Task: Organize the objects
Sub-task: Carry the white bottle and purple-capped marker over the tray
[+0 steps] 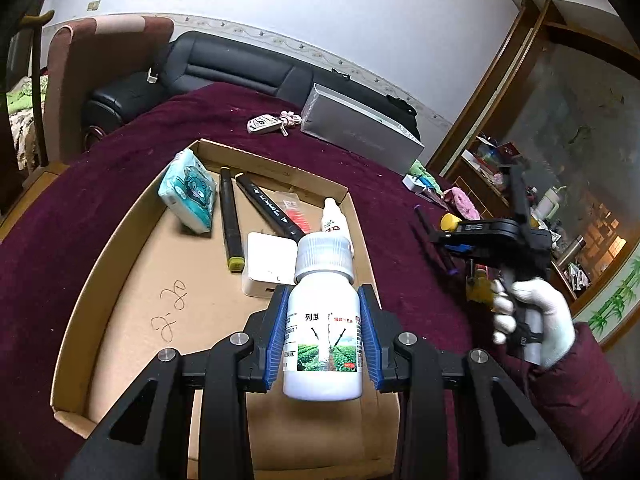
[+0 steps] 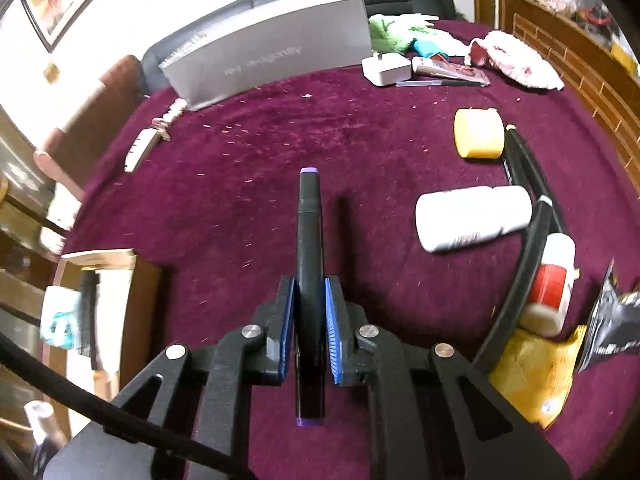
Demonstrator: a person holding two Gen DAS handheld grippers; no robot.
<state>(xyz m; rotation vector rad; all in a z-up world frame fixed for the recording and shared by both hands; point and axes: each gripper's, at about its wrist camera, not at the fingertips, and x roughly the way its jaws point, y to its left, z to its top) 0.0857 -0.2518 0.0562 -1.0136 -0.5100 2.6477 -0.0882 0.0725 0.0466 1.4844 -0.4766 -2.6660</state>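
My left gripper (image 1: 323, 304) is shut on a white bottle (image 1: 322, 328) with a ribbed cap and holds it upright above the cardboard tray (image 1: 120, 264). In the tray lie a tissue pack (image 1: 188, 192), two black markers (image 1: 231, 220), a white charger block (image 1: 266, 264) and a small dropper bottle (image 1: 335, 222). My right gripper (image 2: 309, 300) is shut on a black marker with purple ends (image 2: 308, 240), held above the maroon cloth. The right gripper also shows in the left wrist view (image 1: 492, 240), right of the tray.
On the maroon tablecloth (image 2: 320, 128) lie a white bottle on its side (image 2: 472, 218), a yellow cap (image 2: 478, 132), black markers (image 2: 524, 168), a red-labelled bottle (image 2: 550, 284), yellow and black packets (image 2: 536, 372), a white plug (image 2: 386, 68), a grey box (image 2: 272, 44) and keys (image 1: 264, 123).
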